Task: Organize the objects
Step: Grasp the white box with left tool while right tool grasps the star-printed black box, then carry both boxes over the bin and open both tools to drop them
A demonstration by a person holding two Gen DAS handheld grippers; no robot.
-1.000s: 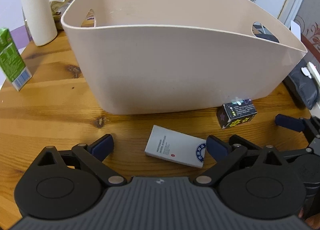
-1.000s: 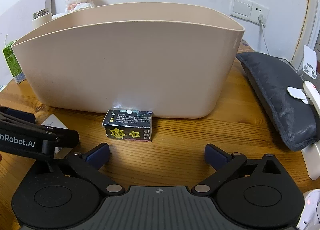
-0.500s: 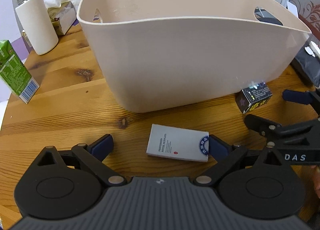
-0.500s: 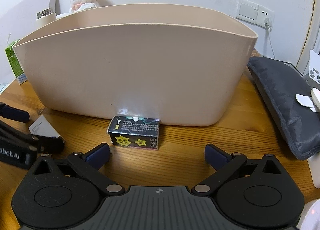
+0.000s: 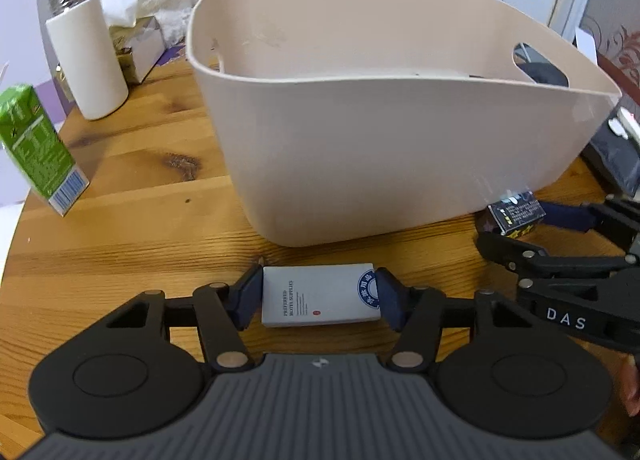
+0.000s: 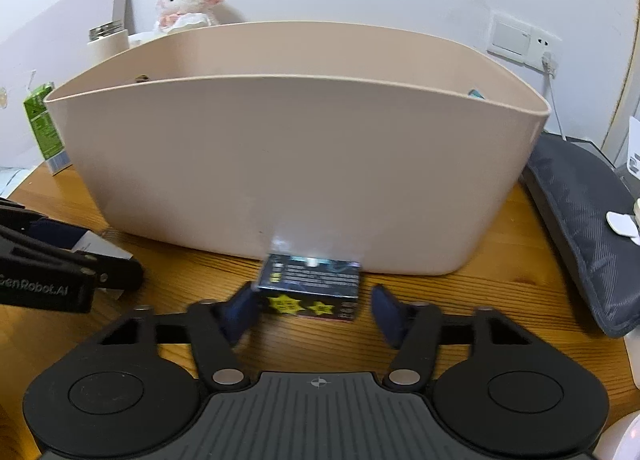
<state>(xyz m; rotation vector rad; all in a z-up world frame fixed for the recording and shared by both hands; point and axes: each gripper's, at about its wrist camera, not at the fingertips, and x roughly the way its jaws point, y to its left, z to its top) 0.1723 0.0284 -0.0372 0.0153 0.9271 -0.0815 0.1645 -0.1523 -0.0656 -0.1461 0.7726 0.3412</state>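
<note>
While the white hotel-supplies box (image 5: 320, 295) lies flat on the tabletop (image 5: 132, 220) just in front of the beige plastic tub (image 5: 380, 132), the left tongs (image 5: 316, 296) clamp it at both short ends. Beside it, the right tongs (image 6: 314, 310) straddle the small black box with yellow stars (image 6: 310, 287); the left pad touches, the right stands apart.

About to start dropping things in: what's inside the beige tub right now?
Not much shows. The beige tub hides its floor behind the near wall. The left wrist view shows bare inner walls and a thin pale edge just above the rim; the right wrist view shows a small teal bit.
</note>
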